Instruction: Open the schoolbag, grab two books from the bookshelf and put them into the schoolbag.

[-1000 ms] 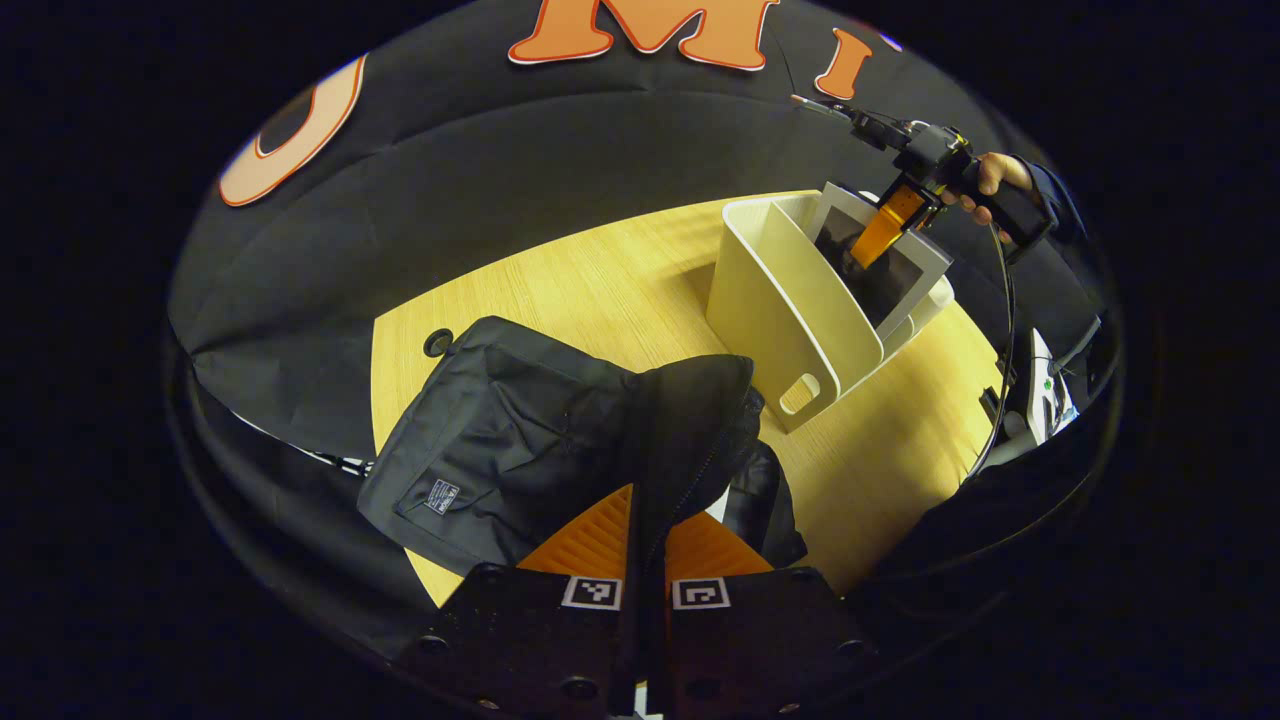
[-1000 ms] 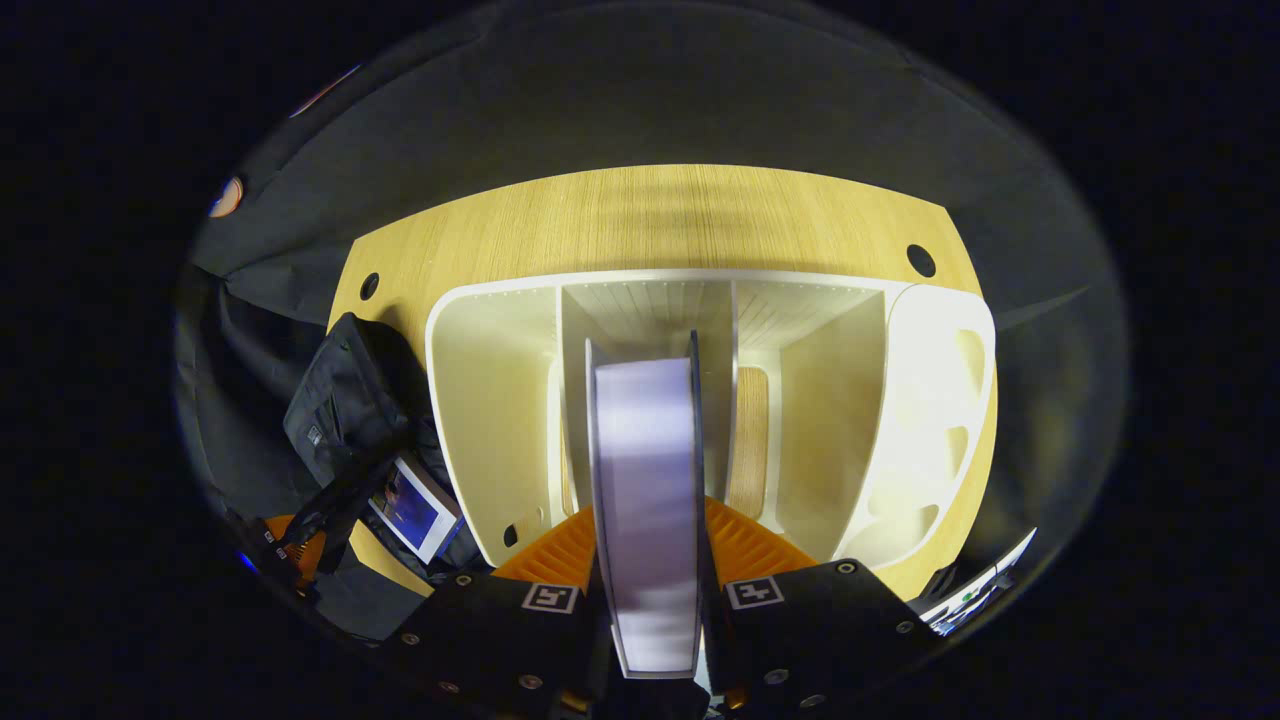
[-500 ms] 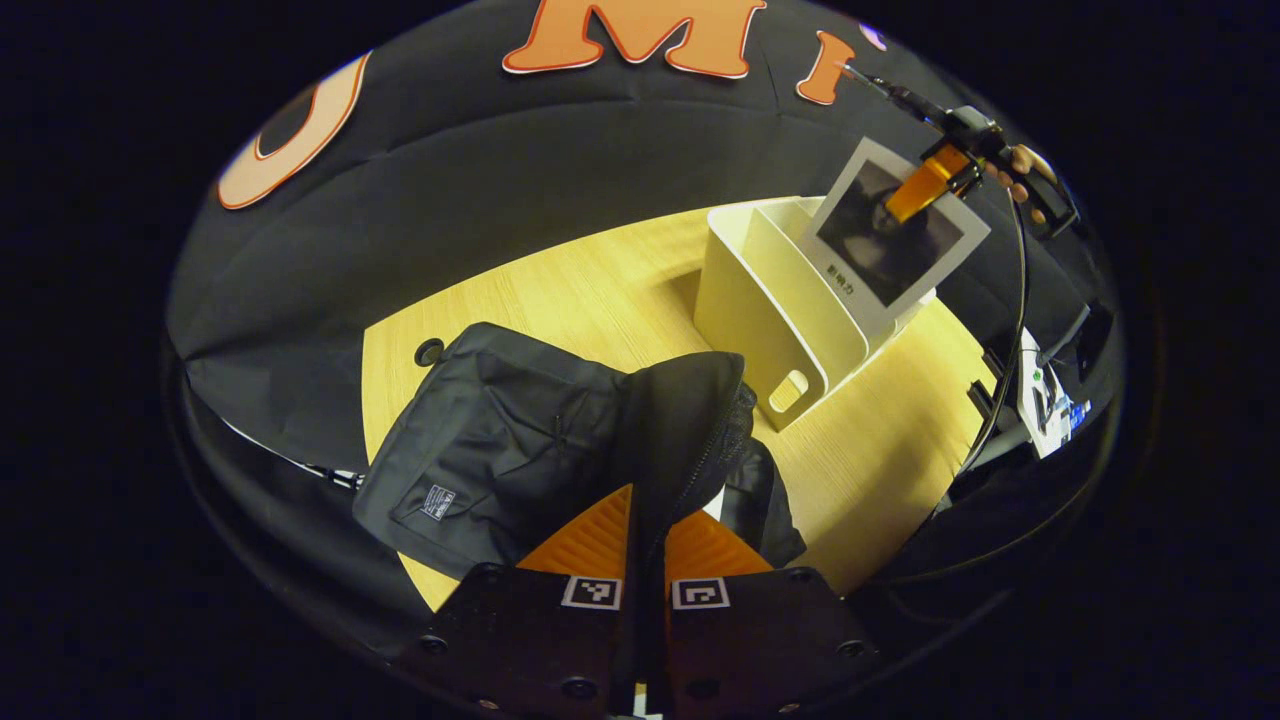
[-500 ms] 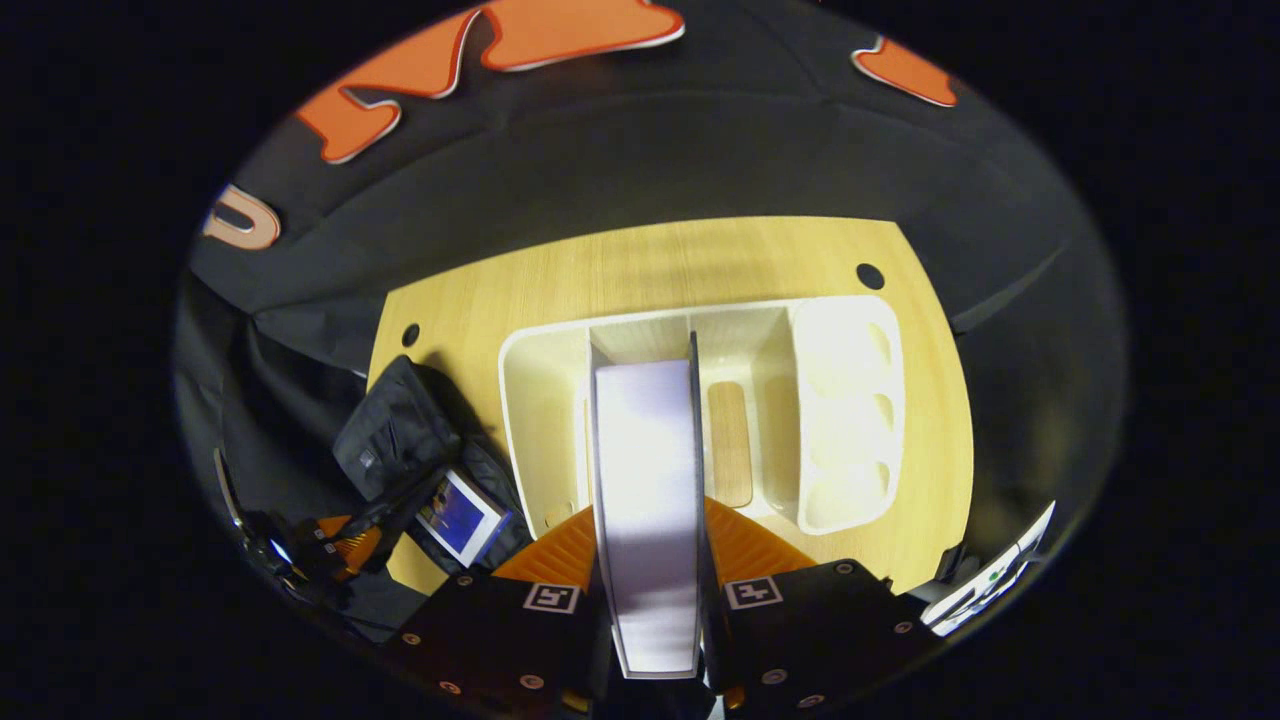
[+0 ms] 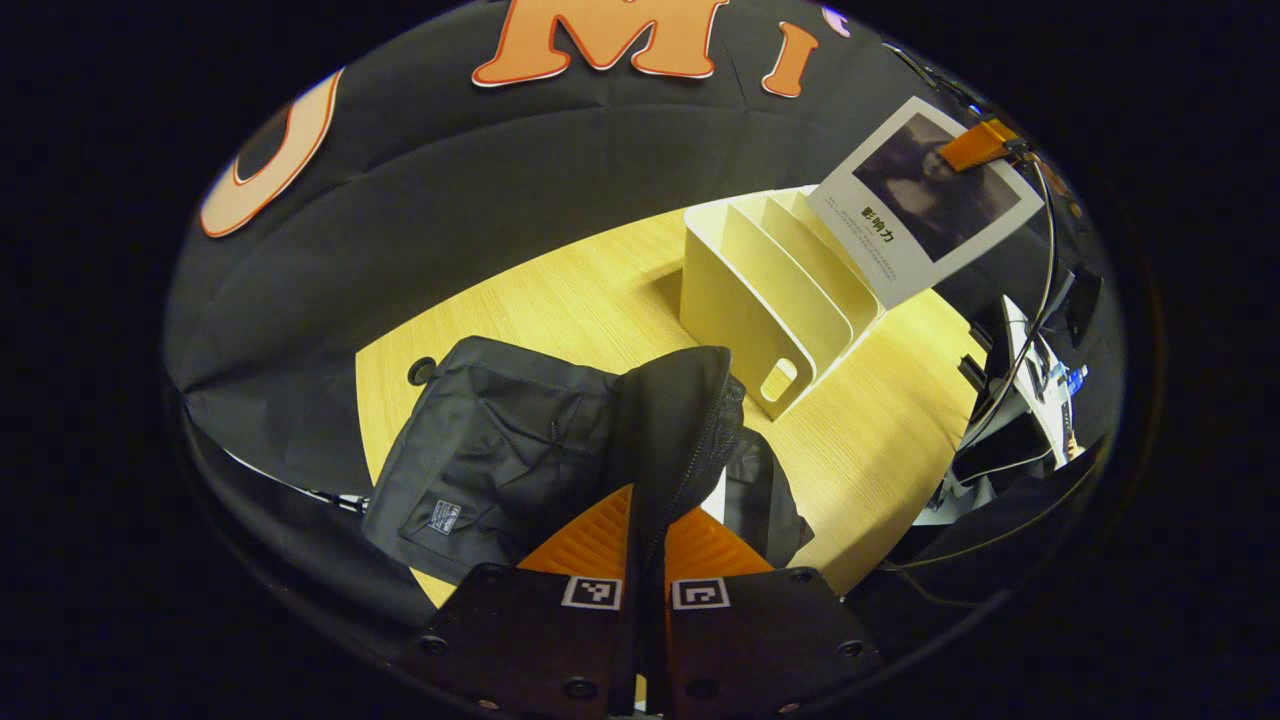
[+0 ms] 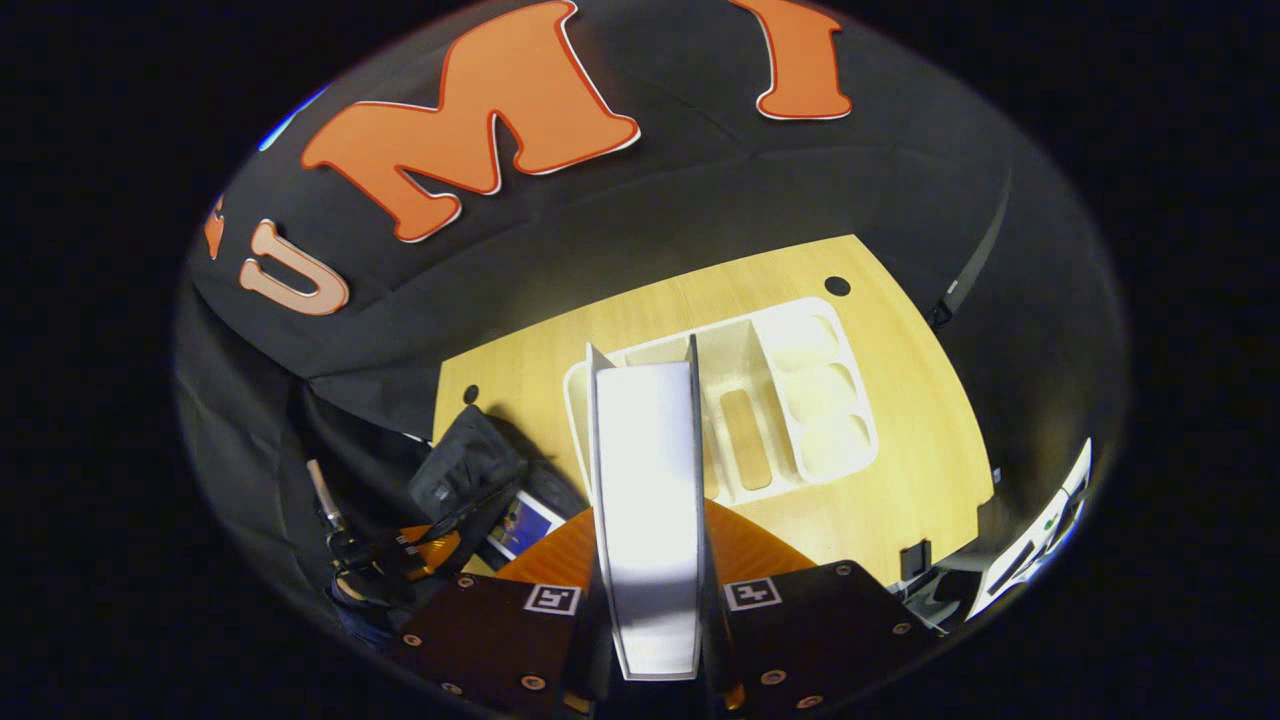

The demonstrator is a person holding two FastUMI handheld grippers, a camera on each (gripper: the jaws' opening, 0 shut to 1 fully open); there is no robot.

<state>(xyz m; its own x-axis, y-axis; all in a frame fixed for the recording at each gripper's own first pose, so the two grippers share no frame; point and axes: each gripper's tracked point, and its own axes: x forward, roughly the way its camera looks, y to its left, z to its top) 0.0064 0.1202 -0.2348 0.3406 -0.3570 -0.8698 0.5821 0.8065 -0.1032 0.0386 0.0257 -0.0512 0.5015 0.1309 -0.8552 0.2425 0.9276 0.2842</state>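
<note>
The right gripper (image 6: 648, 560) pinches a book (image 6: 645, 500) high above the shelf (image 6: 760, 400). The left gripper (image 5: 645, 545), pressed on the bag (image 5: 520, 450) flap, lifts it off the table (image 5: 870, 440). The cover's writing is too small to read.

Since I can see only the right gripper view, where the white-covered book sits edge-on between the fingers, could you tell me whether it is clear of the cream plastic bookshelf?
Observer: In the left gripper view the white-covered book hangs above the cream plastic bookshelf, pinched at its top corner by the right gripper. It looks clear of the dividers.
Operator: Thank you. Is the black fabric schoolbag being held open?
Observer: The left gripper is shut on the bag's zipper edge and holds the flap raised.
</note>
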